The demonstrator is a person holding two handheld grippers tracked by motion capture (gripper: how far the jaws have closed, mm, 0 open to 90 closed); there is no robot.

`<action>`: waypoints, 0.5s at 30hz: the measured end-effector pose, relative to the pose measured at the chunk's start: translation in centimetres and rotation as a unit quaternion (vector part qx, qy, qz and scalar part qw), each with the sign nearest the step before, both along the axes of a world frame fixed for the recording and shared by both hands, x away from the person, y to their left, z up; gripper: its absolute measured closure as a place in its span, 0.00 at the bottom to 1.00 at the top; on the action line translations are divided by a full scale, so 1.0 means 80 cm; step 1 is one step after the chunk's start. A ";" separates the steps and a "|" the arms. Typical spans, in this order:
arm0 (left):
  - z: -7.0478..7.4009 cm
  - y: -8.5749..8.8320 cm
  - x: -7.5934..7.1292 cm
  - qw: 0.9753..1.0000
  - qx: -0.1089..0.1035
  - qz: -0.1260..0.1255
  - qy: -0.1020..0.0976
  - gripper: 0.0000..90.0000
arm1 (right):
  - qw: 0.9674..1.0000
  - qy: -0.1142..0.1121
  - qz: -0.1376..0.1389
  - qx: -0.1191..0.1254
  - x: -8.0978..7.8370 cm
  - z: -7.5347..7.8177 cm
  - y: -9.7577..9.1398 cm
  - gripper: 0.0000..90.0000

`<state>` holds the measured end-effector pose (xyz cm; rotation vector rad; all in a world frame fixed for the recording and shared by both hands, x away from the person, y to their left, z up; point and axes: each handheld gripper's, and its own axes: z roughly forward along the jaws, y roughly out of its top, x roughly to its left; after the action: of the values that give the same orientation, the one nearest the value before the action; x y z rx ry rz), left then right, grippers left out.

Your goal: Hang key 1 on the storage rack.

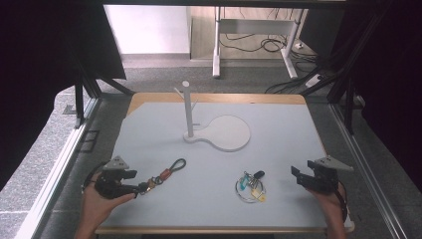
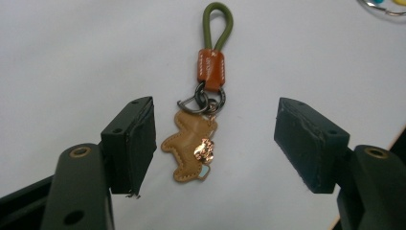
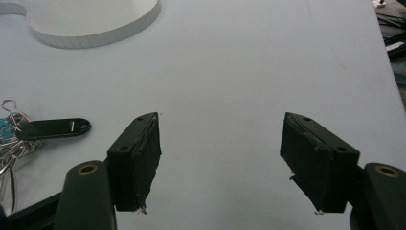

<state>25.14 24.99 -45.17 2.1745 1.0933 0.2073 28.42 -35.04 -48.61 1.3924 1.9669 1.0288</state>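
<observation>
1. Keychain loop [image 2: 218, 25]: olive green cord.
2. Leather wrap [image 2: 211, 69] on the cord: orange-brown with light stitching.
3. Dog-shaped charm [image 2: 187, 151]: tan leather with stitched edge, a rose-gold sparkly bit and a pale blue patch at its lower side.
4. Clasp rings [image 2: 206, 100]: dark gunmetal.
5. Left gripper [image 1: 130, 181]: black, grey plate on top; pads [image 2: 139, 143] matte black.
6. Right gripper [image 1: 298, 175]: black, grey plate on top; pads [image 3: 316, 158] matte black, frayed edges.
7. Key ring bunch [image 1: 250, 187]: silver ring, black fob [image 3: 52, 128], teal and yellow tags.
8. Table mat [image 1: 278, 144]: plain pale grey-blue, wooden edge tan.
9. Stand [image 1: 189, 112] with round base: white.
10. Floor [image 1: 35, 164]: speckled grey.
</observation>
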 end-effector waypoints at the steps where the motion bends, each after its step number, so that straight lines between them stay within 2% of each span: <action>1: 0.007 -0.001 0.004 1.000 0.002 -0.005 0.002 0.35 | 1.000 0.000 0.000 0.000 0.000 0.000 0.000 0.34; 7: 0.022 -0.009 0.017 1.000 0.016 -0.023 0.007 0.35 | 1.000 -0.004 -0.002 0.000 -0.001 0.000 -0.004 0.35; 11: 0.026 -0.018 0.024 0.999 0.021 -0.041 0.016 0.36 | 1.000 -0.017 0.000 0.002 -0.004 0.003 -0.006 0.36; 15: 0.029 -0.024 0.029 0.998 0.026 -0.046 0.018 0.36 | 1.000 -0.019 0.002 0.003 -0.006 0.005 -0.006 0.37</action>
<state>27.48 23.05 -42.86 2.2781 1.0148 0.1562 27.97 -35.50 -48.24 1.3623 1.9419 1.0560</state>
